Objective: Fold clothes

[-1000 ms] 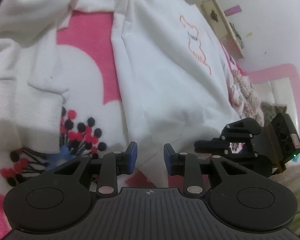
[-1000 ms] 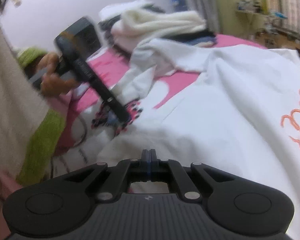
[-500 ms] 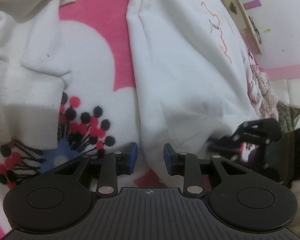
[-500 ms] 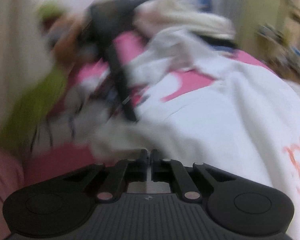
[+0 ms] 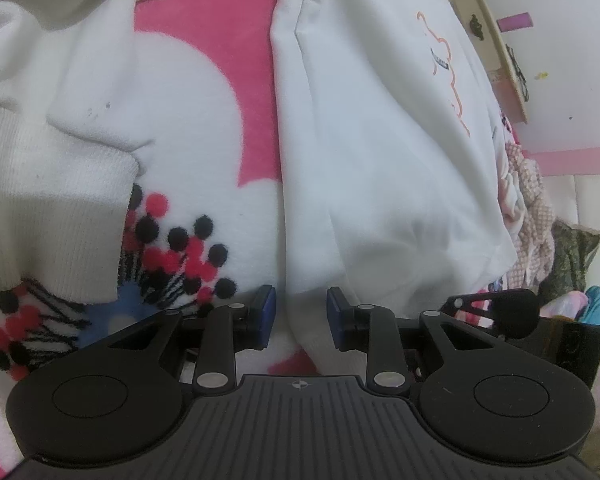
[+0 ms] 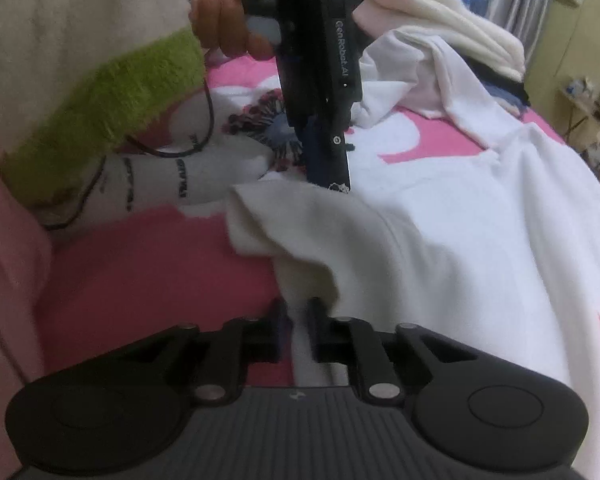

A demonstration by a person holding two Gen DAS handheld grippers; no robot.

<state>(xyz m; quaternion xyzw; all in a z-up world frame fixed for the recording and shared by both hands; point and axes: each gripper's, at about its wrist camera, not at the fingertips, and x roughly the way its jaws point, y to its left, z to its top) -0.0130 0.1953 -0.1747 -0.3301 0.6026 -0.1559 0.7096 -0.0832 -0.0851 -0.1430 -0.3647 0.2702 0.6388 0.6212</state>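
While the white sweatshirt (image 5: 380, 152) lies spread on the pink flowered blanket (image 5: 204, 92), its ribbed cuff (image 5: 52, 216) rests left of it. The left gripper (image 5: 300, 312) stands narrowly parted around the hem corner. The right gripper (image 6: 298, 320) pinches the hem; piled clothes (image 6: 440, 36) lie behind the sweatshirt.

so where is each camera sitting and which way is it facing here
Left wrist: sits on the left gripper, angled down at the white shirt on the pink blanket; its own fingers show, shirt edge between them.
Right wrist: sits on the right gripper, shut on the shirt hem, facing the person's hand.
Both share the shirt, the blanket and the left gripper.
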